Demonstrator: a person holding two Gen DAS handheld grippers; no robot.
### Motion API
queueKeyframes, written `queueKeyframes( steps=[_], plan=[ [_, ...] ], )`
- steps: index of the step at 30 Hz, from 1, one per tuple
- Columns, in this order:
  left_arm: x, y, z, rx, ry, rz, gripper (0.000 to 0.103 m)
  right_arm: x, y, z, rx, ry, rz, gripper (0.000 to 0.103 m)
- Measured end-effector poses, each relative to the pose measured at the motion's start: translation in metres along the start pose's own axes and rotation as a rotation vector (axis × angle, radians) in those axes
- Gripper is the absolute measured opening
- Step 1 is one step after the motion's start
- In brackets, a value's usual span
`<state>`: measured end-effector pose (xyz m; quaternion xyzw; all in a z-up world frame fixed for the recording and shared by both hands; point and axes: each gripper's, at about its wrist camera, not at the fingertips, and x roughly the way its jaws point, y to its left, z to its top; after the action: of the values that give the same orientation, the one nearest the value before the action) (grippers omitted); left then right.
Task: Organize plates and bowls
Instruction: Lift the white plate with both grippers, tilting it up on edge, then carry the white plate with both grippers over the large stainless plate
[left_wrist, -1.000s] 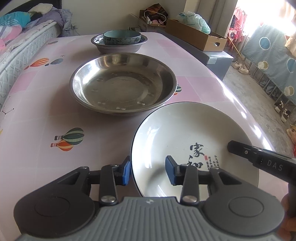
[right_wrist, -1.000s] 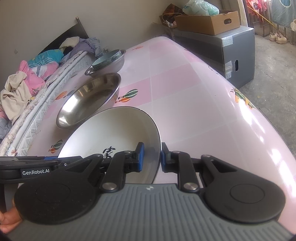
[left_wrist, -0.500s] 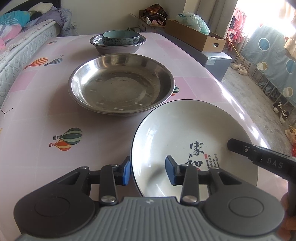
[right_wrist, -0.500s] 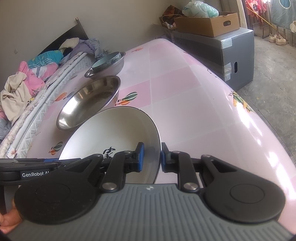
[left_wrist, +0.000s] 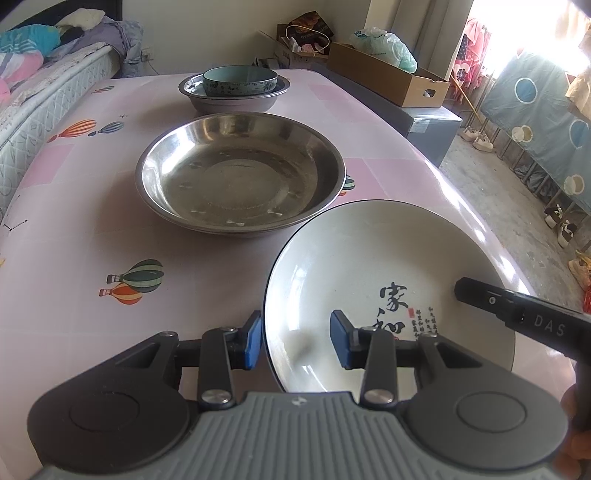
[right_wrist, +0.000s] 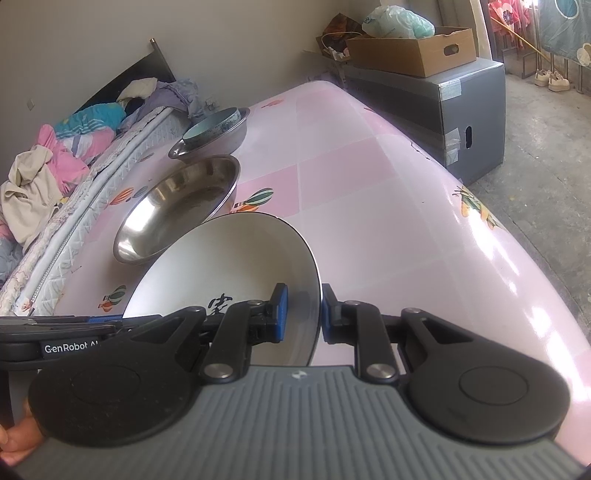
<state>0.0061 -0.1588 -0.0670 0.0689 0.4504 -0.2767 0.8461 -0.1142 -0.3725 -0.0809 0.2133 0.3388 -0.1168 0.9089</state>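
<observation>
Your right gripper clamps the white plate's right rim, lifted beside the steel basin over the counter. Your left gripper straddles its left rim with slack jaws.

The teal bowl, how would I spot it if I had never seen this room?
Look to the far end of the pink table, beyond the big steel dish. A smaller steel basin stands there, and the teal bowl sits inside it, the only coloured dish.
</observation>
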Motion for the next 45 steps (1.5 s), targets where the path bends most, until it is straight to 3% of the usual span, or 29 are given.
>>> queueKeyframes(
  steps=[31,45],
  plan=[
    [-0.018,-0.001,0.007,-0.008,-0.051,0.008,0.039,-0.015,0.004,0.006,-0.01,-0.026,0.002,0.018],
    [-0.028,0.025,0.019,-0.062,-0.097,0.038,0.039,-0.005,0.029,0.021,-0.047,-0.032,0.041,0.018]
  ],
)
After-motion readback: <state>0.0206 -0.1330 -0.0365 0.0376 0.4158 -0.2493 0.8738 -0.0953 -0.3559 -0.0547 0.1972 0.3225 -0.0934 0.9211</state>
